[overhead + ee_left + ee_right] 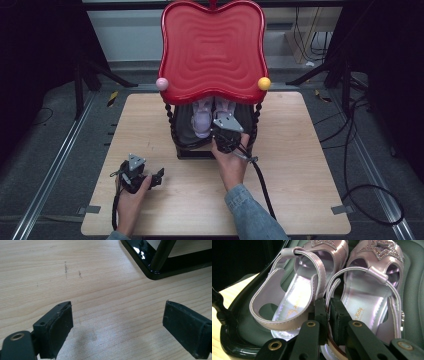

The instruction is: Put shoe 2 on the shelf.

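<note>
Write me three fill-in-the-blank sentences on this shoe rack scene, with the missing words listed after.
1. The right gripper is shut on the heel strap of a ____ sandal.
2. The sandals sit on the lower shelf, under a ____ top tray.
3. The left gripper rests over the wooden table with its jaws ____.

Missing words: pink; red; open

Black tongs (328,312), brass-ringed screw holes, grey three-cornered plates, black cables, denim sleeve (250,212).

The left gripper (141,175) rests low in the left hand (131,197), fingers (56,330) spread wide — nothing between them. The right gripper (328,315), forearm extended forward, has its fingers pinched nearly together.
</note>
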Available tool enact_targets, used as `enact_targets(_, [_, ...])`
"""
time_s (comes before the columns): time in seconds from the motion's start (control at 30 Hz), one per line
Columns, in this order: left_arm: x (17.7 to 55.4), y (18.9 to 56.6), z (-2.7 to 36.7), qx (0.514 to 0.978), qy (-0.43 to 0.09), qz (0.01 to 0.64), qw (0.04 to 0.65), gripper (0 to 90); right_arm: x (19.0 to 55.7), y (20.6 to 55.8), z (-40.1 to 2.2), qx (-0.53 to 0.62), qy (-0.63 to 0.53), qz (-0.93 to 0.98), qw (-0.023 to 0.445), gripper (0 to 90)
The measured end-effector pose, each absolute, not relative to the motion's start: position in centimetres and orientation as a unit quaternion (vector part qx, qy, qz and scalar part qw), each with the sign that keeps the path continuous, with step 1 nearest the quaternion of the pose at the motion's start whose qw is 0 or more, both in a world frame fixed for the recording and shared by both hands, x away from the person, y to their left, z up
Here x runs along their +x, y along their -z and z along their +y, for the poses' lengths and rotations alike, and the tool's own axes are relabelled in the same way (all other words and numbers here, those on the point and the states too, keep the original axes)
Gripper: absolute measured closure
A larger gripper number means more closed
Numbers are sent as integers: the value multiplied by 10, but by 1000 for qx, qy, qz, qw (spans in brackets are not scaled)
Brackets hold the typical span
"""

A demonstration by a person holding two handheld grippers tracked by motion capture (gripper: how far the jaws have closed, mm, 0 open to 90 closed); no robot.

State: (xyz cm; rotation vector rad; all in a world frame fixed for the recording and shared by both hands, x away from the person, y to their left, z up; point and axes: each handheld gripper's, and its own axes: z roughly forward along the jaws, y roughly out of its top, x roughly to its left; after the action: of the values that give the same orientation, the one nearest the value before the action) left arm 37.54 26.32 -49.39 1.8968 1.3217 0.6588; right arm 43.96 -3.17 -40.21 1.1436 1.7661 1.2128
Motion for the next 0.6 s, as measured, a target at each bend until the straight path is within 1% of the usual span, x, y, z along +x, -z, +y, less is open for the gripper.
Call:
enact_targets(0.07, [376, 494, 263, 737, -255, 512, 360, 86, 439, 402, -33, 439, -469, 684, 347, 806])
enact_targets(0.17, [376, 494, 263, 737, -255, 512, 361, 86, 437, 401, -35, 437, -465, 687, 348, 658])
enact_targets(0.23, [376, 494, 263, 737, -256, 512, 360, 86, 433, 398, -38, 435, -459, 691, 351, 534])
enact_targets(0.37, [375, 494, 262, 738, -258, 510, 359, 86, 422, 389, -47, 432, -453, 694, 355, 357])
enact_targets(0.4, [375, 494, 262, 738, -258, 510, 358, 85, 417, 387, -50, 429, -451, 694, 362, 322])
enact_targets(0.47, [375, 494, 262, 739, -259, 509, 357, 85, 410, 385, -54, 423, -449, 695, 371, 285])
enact_targets(0.5, [375, 495, 262, 739, -257, 510, 357, 84, 406, 385, -57, 422, -450, 694, 371, 257])
enact_targets(0.53, [375, 495, 262, 739, -257, 510, 357, 83, 406, 385, -57, 422, -450, 694, 371, 257])
enact_targets(0.57, [375, 495, 261, 740, -257, 510, 356, 83, 402, 384, -61, 424, -451, 695, 366, 235])
enact_targets(0.6, [376, 495, 262, 740, -257, 510, 356, 82, 394, 384, -69, 422, -450, 697, 365, 190])
